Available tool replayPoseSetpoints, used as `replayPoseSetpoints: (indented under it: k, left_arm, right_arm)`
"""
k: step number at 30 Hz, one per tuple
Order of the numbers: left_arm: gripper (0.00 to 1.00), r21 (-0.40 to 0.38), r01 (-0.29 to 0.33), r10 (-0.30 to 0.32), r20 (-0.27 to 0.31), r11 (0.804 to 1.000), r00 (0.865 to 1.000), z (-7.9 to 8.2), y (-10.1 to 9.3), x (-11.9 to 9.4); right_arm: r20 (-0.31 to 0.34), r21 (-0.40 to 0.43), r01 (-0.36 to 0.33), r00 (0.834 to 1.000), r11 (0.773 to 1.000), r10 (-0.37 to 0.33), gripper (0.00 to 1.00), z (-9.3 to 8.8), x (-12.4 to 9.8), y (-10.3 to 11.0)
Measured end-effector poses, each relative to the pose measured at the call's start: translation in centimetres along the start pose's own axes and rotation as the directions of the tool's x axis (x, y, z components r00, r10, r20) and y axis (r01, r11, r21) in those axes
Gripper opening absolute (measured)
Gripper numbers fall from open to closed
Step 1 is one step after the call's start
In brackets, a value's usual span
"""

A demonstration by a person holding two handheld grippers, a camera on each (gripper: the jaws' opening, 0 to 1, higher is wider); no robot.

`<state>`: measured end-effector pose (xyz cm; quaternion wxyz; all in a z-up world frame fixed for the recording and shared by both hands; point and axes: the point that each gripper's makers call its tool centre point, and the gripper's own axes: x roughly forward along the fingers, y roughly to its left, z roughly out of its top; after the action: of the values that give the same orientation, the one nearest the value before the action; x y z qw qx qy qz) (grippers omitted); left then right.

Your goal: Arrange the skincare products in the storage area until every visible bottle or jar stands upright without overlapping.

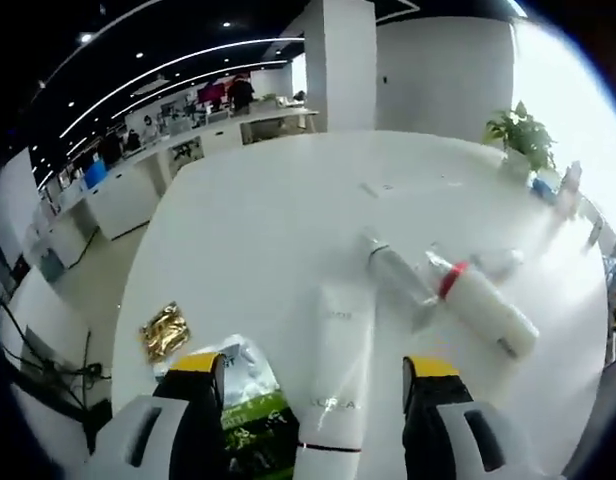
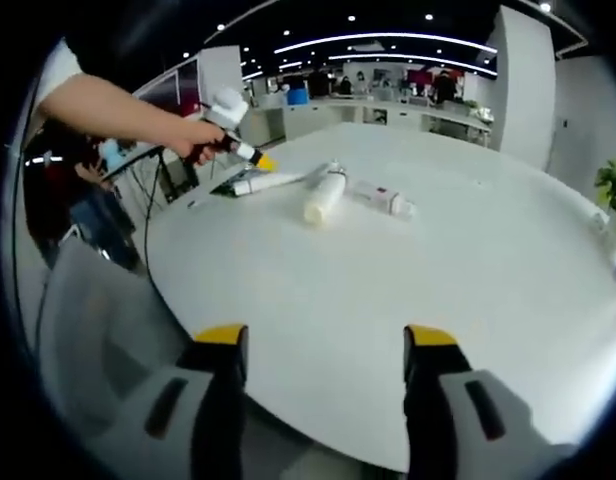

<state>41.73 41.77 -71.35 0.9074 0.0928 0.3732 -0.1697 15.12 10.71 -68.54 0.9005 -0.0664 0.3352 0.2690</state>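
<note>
Left gripper [image 1: 316,375] fingers spread wide astride a lying white tube [image 1: 333,385]; right gripper [image 2: 326,345] fingers released over the white desk [image 2: 468,260]; two bottles [image 1: 483,305] lie flat.

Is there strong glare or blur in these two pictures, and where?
Left gripper view: bright glare washes out the far right of the white table, blurring the potted plant; the white tube between the jaws stays readable. Right gripper view: even ceiling light, soft table reflections, the lying bottles small and slightly soft.
</note>
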Motion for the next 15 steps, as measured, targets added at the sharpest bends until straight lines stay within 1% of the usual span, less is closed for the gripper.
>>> replayPoseSetpoints:
  k: [1, 2, 3, 4, 5, 6, 9, 11, 15]
  left_arm:
    - [0.73, 0.027, 0.007, -0.007, -0.01, 1.0, 1.0, -0.2, -0.2, 0.2]
    - [0.72, 0.034, 0.009, -0.008, -0.013, 0.999, 1.0, -0.3, -0.2, 0.3]
    - [0.71, 0.068, 0.021, -0.02, -0.027, 0.997, 0.999, -0.6, -0.5, 0.5]
    - [0.69, 0.083, 0.026, -0.023, -0.03, 0.996, 0.999, -0.6, -0.6, 0.5]
    - [0.67, 0.122, 0.034, -0.029, -0.045, 0.992, 0.999, -0.9, -0.8, 0.7]
    - [0.66, 0.136, 0.04, -0.033, -0.058, 0.99, 0.998, -1.2, -1.1, 0.9]
    - [0.66, 0.123, 0.043, -0.034, -0.072, 0.991, 0.997, -1.6, -1.2, 1.4]
    - [0.63, 0.119, 0.044, -0.033, -0.091, 0.992, 0.995, -2.0, -1.2, 1.6]
    - [0.56, 0.148, 0.051, -0.034, -0.117, 0.988, 0.993, -2.7, -1.2, 1.9]
  right_arm:
    - [-0.005, 0.001, -0.002, 1.0, 1.0, 0.002, 0.64, -0.1, 0.0, 0.0]
    - [-0.009, 0.001, -0.003, 1.0, 1.0, 0.003, 0.64, -0.1, 0.0, 0.1]
    - [-0.012, -0.001, -0.002, 1.0, 1.0, 0.002, 0.64, -0.2, 0.0, 0.1]
    - [-0.017, -0.003, -0.003, 1.0, 1.0, 0.003, 0.64, -0.3, 0.1, 0.1]
    - [-0.02, -0.005, -0.004, 1.0, 1.0, 0.004, 0.64, -0.3, 0.1, 0.2]
    - [-0.024, -0.009, -0.005, 1.0, 1.0, 0.004, 0.64, -0.4, 0.1, 0.2]
    - [-0.028, -0.011, -0.006, 1.0, 1.0, 0.006, 0.64, -0.5, 0.1, 0.2]
    - [-0.036, -0.013, -0.007, 0.999, 1.0, 0.007, 0.64, -0.6, 0.1, 0.3]
    - [-0.045, -0.022, -0.01, 0.999, 1.0, 0.009, 0.63, -0.7, 0.1, 0.4]
